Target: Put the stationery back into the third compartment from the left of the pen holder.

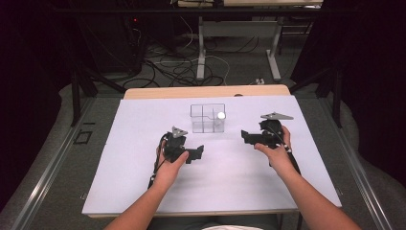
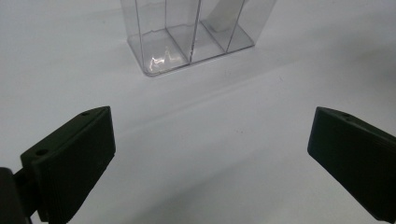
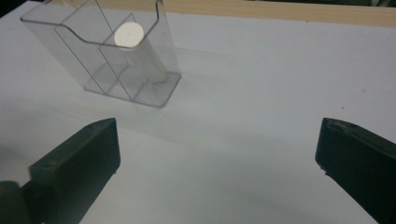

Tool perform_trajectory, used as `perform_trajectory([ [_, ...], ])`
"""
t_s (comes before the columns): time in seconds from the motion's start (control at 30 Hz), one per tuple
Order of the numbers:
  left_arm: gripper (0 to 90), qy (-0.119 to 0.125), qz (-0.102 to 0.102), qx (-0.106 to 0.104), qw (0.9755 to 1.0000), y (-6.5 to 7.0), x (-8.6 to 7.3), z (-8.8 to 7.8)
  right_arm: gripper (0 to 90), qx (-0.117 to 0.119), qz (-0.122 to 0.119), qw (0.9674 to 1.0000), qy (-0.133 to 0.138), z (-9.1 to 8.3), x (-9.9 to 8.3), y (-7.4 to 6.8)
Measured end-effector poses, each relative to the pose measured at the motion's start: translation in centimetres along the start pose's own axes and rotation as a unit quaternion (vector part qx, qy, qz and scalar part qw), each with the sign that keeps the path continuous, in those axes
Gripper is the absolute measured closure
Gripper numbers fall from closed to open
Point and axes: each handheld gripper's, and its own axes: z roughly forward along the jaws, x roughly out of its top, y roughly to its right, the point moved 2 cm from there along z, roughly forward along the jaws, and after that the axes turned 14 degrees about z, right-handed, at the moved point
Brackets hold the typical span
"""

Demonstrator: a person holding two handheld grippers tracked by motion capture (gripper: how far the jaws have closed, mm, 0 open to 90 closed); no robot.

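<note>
Covering most of the surface (image 1: 143,158), a matte white sheet lies flat, a strip of pale wood showing at the far edge. Clear plastic box (image 1: 208,118), square, thin partition walls, stands upright toward the far middle. White cylinder (image 1: 219,120), smooth, flat round top, leans in its right-hand compartment. Left gripper (image 1: 197,152), blocky black, jaws wide, nothing between. Right gripper (image 1: 245,136), same build, jaws wide and empty, just right of the box.

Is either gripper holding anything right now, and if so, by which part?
Nothing is held. The left gripper and the right gripper both stand open over the bare white table. The white tube stands in the clear divided box, untouched.
</note>
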Motion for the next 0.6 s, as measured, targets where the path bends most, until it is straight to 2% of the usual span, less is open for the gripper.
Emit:
perform_trajectory([
  [0.13, 0.8, 0.000, -0.003, -0.003, 1.0000, 0.0, 0.0, -0.5, 0.0, -0.015, -0.015, 0.9998, -0.004, -0.8, -1.0, 1.1],
  [0.17, 0.8, 0.003, 0.002, -0.003, 1.0000, -0.1, -0.1, -0.6, 0.0, -0.018, -0.014, 0.9997, -0.005, -1.0, -1.3, 1.4],
  [0.27, 0.8, 0.000, -0.002, -0.003, 1.0000, -0.2, -0.2, -0.7, 0.0, -0.025, -0.015, 0.9995, -0.008, -1.4, -2.1, 2.3],
  [0.47, 0.8, 0.001, -0.001, -0.003, 1.0000, -0.4, -0.3, -0.5, 0.0, -0.026, 0.005, 0.9996, -0.010, -1.4, -3.4, 4.3],
  [0.57, 0.8, -0.003, -0.001, -0.002, 1.0000, -0.5, -0.3, -0.5, 0.0, -0.026, 0.023, 0.9994, -0.009, -1.5, -3.5, 4.8],
  [0.6, 0.8, -0.003, -0.004, -0.002, 1.0000, -0.5, -0.4, -0.5, 0.0, -0.026, 0.021, 0.9994, -0.006, -1.6, -3.5, 5.0],
])
